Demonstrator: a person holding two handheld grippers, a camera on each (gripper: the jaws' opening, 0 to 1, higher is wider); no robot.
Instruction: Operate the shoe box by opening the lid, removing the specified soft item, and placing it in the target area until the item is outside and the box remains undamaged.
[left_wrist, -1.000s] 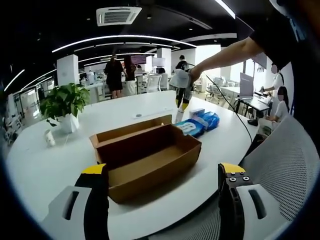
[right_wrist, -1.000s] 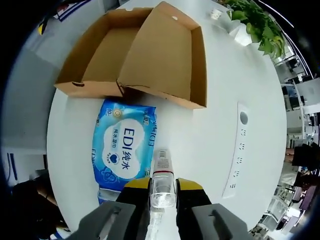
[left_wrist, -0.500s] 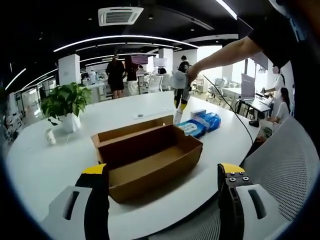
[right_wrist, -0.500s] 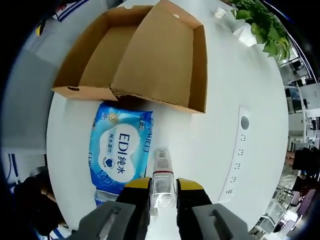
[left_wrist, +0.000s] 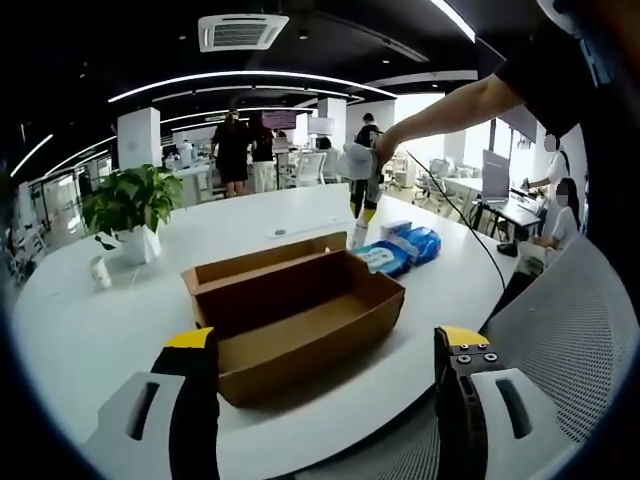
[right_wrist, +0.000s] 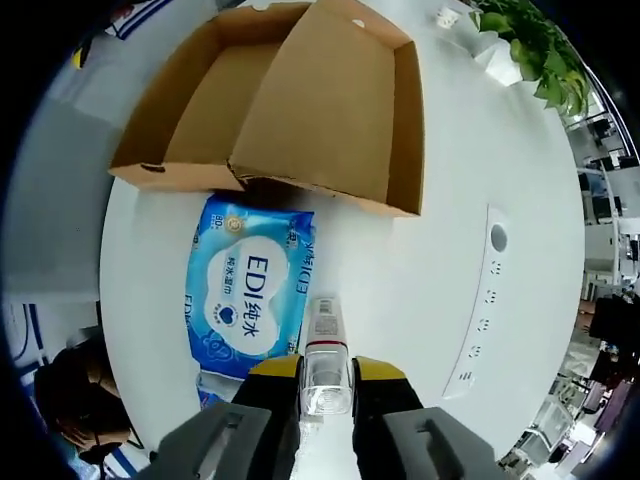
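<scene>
Overhead, the right gripper (right_wrist: 326, 385) clamped a small clear bottle (right_wrist: 325, 355) above the white tabletop (right_wrist: 420, 270), beside a blue wipes pack (right_wrist: 248, 290) touching the open brown cardboard shoe box (right_wrist: 290, 100). The left gripper (left_wrist: 325, 375) hung open near the tabletop's edge.

shoe box (right_wrist: 290, 100) on table (right_wrist: 520, 130) | wipes pack (right_wrist: 245, 290) just beside box | plant (left_wrist: 130, 205) at table's edge

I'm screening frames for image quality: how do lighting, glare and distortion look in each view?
Left gripper view: bright ceiling strips, dim ceiling, evenly lit white table, fisheye bowing its edge; the shoe box is sharp. Right gripper view: soft shadow beneath the box, legible print on the wipes pack, and the clear bottle in the jaws looks blurred.
</scene>
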